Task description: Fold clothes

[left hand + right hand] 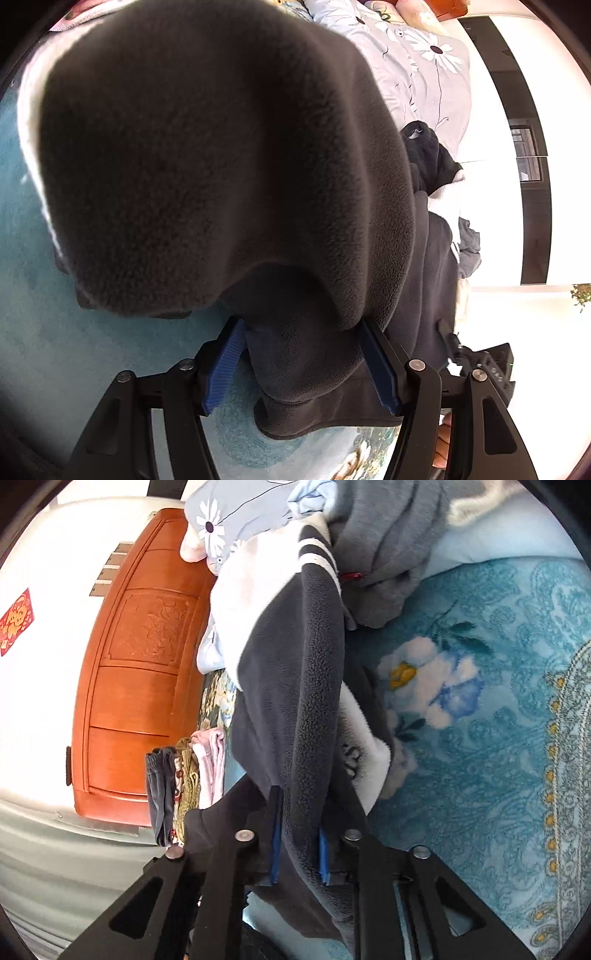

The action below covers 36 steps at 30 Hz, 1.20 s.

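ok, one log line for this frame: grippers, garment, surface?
left gripper: fleece between wide fingers, grip unclear | right gripper: shut on dark fleece garment | surface: blue floral blanket

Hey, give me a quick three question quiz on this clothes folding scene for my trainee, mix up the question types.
1. True or false: the right tongs are shut on the dark fleece garment.
2. Which bedding lies under the fleece? A) teal floral blanket B) red striped sheet C) bare mattress
3. Fill in: the left tongs have fleece between their blue ____.

Key: 1 true; 2 A; 3 pads.
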{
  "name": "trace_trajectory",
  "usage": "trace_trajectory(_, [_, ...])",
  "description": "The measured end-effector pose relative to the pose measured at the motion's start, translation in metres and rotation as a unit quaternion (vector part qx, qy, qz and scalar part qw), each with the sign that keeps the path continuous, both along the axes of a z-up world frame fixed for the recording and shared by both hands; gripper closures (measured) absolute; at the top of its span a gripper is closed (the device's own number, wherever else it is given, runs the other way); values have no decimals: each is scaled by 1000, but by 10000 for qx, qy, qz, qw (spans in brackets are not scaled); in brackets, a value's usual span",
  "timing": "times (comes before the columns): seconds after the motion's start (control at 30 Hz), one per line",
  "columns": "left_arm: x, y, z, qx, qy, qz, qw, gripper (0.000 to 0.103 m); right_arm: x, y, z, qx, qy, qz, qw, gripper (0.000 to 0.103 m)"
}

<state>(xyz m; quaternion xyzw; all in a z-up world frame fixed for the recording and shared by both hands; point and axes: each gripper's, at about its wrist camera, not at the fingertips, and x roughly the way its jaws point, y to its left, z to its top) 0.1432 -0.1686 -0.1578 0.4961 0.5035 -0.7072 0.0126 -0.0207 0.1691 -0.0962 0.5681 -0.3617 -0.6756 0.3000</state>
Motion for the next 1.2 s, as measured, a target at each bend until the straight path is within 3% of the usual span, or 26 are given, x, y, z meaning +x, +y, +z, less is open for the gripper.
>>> trace_trajectory(0.07, [1,1,-5,-44,-67,-18,10000,42,4,-3,12,-271,14,45,9996,95])
trace_trajectory(0.1, [2,2,-5,-50,-32,-33,10000,50,7,-5,19,-363,97,96,9992,96])
trace_trajectory(0.13, [2,2,-1,-42,66,-54,10000,74,10,-7,27,-434,217,151,9987,96])
trace_trajectory(0.17, [3,2,4,-91,154,-75,9998,85,13,-8,36,-492,337,202,9980,96])
trace_trajectory(0.23, [4,2,22,-366,397,-131,9985,95,16,-17,54,-590,520,288,9965,96])
trace_trajectory(0.33, [9,-2,59,-741,898,-144,9931,97,18,-33,83,-794,814,315,9930,96])
trace_trajectory(0.47, [24,-28,124,-1001,1695,223,9802,98,18,-29,135,-1257,1304,266,9831,96])
trace_trajectory(0.6, [48,-53,205,-1370,2544,524,9559,98,27,-22,204,-1515,2053,218,9667,96])
trace_trajectory(0.77, [83,-64,295,-1668,3488,666,9198,98,61,-8,279,-1898,2898,238,9378,96])
trace_trajectory(0.87, [98,-56,339,-1906,3960,662,8958,98,99,13,317,-1943,3410,304,9193,96])
trace_trajectory(1.07, [167,-37,420,-2248,4774,484,8480,98,188,56,387,-1828,4403,467,8778,96])
trace_trajectory(1.13, [182,-31,442,-2370,4895,346,8385,98,213,69,399,-1780,4565,444,8706,97])
trace_trajectory(1.2, [180,-26,452,-2391,4865,202,8401,97,230,81,408,-1637,4673,383,8680,97])
